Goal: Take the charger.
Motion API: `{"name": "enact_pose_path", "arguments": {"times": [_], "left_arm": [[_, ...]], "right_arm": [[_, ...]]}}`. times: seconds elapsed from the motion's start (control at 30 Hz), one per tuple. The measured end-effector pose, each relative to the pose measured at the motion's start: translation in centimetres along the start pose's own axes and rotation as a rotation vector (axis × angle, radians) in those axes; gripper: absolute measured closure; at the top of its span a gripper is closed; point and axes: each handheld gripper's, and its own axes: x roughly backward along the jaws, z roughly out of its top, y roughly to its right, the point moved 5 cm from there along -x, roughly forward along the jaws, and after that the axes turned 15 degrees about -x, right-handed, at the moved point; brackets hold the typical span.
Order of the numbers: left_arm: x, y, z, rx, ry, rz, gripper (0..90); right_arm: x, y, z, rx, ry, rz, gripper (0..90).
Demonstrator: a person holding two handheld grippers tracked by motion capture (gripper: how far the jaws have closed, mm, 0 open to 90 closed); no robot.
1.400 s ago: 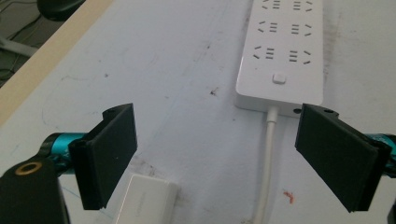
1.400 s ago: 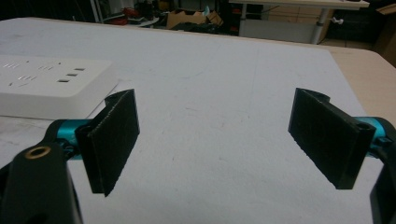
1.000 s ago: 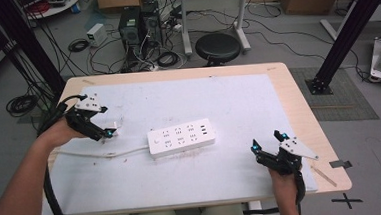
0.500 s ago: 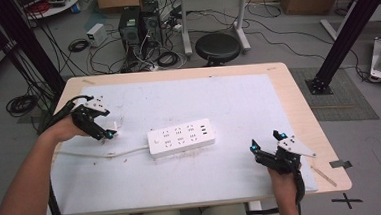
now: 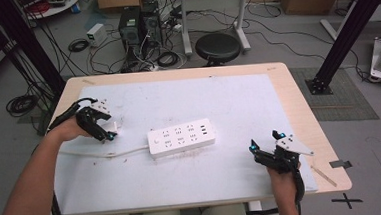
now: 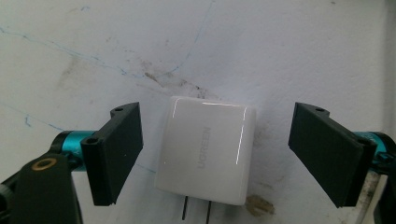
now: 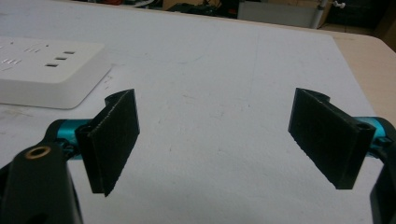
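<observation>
Left gripper view: white charger (image 6: 205, 151) flat on the table (image 6: 280, 51), prongs toward the camera, between the left gripper's (image 6: 219, 154) closing, not-yet-touching fingers; bare surface all around. Right gripper (image 7: 215, 140) fingers spread, empty.

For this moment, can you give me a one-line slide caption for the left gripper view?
Left gripper, jaws closing, straddles a white charger lying on the table mat, not yet touching it.
</observation>
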Motion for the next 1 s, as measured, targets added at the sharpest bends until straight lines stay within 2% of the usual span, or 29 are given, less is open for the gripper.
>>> {"name": "enact_pose_path", "arguments": {"times": [0.17,0.4,0.77,0.9,1.0], "left_arm": [[-0.4,-0.1,-0.6,0.007,-0.006,-0.011,21.4],[-0.5,-0.3,-1.0,0.018,-0.001,-0.005,23.7],[-1.3,-0.4,-1.2,-0.004,-0.025,-0.023,30.7],[-1.3,-0.5,-1.2,0.008,-0.018,-0.025,32.2],[-1.3,-0.4,-1.3,0.025,0.004,-0.043,35.7]], "right_arm": [[-0.1,-0.1,0.0,0.009,-0.007,-0.005,16.8],[-0.2,-0.1,0.0,0.008,-0.016,-0.009,16.8],[-0.2,-0.1,0.0,0.014,-0.020,-0.008,16.8],[-0.2,-0.1,0.0,0.015,-0.020,-0.010,16.8],[-0.2,-0.1,0.0,0.016,-0.022,-0.008,16.8]]}}
